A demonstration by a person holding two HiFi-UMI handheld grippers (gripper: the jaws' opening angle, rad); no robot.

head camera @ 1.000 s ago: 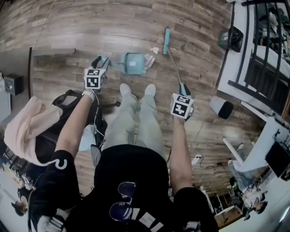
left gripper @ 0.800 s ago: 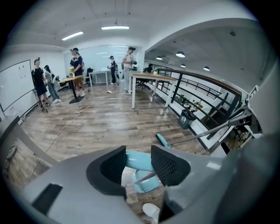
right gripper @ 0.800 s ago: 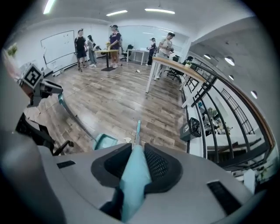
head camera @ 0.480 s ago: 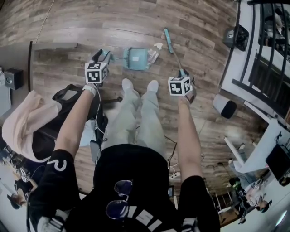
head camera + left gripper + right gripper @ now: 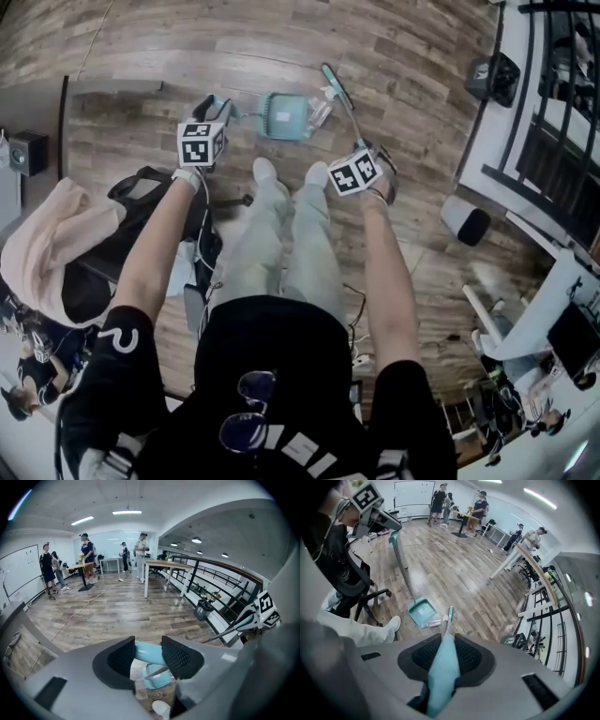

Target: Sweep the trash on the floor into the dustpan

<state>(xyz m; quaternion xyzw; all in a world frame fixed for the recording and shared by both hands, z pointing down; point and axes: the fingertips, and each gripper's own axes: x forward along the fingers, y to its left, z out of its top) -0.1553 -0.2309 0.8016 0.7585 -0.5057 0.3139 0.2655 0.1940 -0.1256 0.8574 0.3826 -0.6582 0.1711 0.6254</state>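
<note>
A teal dustpan sits on the wood floor in front of my feet, its mouth facing right. My left gripper is shut on its long teal handle. My right gripper is shut on the teal grip of the broom. The broom head rests just right of the pan's mouth. Clear plastic and pale paper trash lies between the broom head and the pan, partly on the lip. The right gripper view shows the pan, the trash and the broom head close together.
An office chair with a black bag and a pink cloth stands at my left. A black bin and a black railing stand at the right. My white shoes are just behind the dustpan. People stand far across the room.
The broom head has swept left toward the dustpan and pushed the trash up to its mouth. My right gripper moved left and forward; the left gripper and dustpan barely shifted.
</note>
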